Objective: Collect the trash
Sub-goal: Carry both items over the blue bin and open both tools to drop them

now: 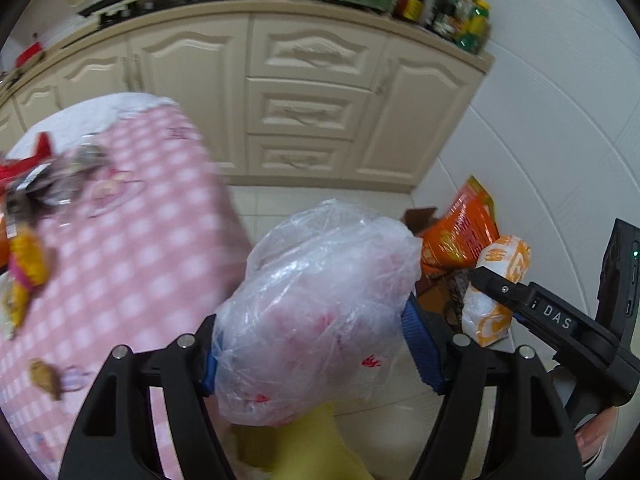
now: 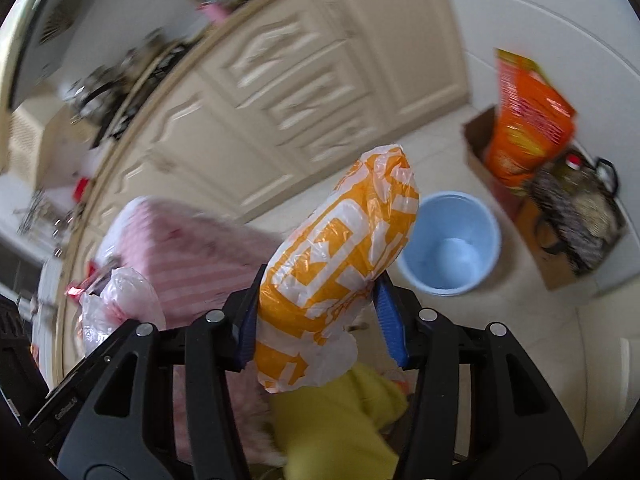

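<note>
Left gripper (image 1: 308,340) fingers clamped on clear plastic bag (image 1: 320,300) – held in air off the table (image 1: 132,240) edge. Right gripper (image 2: 320,320) grips orange-white bag (image 2: 340,264) – above floor, blue bin (image 2: 452,244) just beyond.

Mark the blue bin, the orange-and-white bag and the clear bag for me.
blue bin (image 2: 486,226): right wrist view, inner wall.
orange-and-white bag (image 2: 340,264): right wrist view, middle of the bag.
clear bag (image 1: 316,300): left wrist view, middle of the bag.
</note>
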### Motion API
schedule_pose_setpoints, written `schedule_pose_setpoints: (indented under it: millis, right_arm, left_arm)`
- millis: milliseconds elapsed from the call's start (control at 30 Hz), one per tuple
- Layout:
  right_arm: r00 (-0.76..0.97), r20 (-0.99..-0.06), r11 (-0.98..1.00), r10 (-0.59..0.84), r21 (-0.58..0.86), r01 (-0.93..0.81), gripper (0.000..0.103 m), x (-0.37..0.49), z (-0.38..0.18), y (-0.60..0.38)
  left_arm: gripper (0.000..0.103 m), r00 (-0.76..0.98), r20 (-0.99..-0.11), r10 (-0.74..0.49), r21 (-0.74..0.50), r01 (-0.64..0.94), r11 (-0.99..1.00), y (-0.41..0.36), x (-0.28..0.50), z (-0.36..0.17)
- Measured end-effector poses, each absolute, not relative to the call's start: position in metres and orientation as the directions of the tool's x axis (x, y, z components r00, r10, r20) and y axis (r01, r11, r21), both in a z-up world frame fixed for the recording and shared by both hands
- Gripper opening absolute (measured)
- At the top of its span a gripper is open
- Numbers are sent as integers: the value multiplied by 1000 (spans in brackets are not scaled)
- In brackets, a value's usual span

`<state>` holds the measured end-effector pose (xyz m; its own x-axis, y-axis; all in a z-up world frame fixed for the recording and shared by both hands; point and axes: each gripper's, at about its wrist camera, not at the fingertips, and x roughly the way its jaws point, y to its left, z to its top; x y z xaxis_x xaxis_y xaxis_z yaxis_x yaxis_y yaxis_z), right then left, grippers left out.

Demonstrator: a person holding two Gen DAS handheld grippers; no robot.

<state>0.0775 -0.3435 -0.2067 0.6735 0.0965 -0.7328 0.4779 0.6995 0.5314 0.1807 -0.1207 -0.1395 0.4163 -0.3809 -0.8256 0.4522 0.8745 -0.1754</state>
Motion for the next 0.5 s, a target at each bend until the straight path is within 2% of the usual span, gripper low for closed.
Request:
schedule_pose_setpoints:
  millis: [333, 500]
  right_arm:
    - [558, -828, 683, 59, 442, 582, 49, 97, -255, -405]
    - [503, -861, 657, 76, 423, 624, 48, 120, -284, -433]
  left_arm:
    - [71, 299, -865, -403, -189, 548, 815, -240, 211, -216]
    - [71, 251, -904, -347, -163, 548, 821, -276, 240, -262]
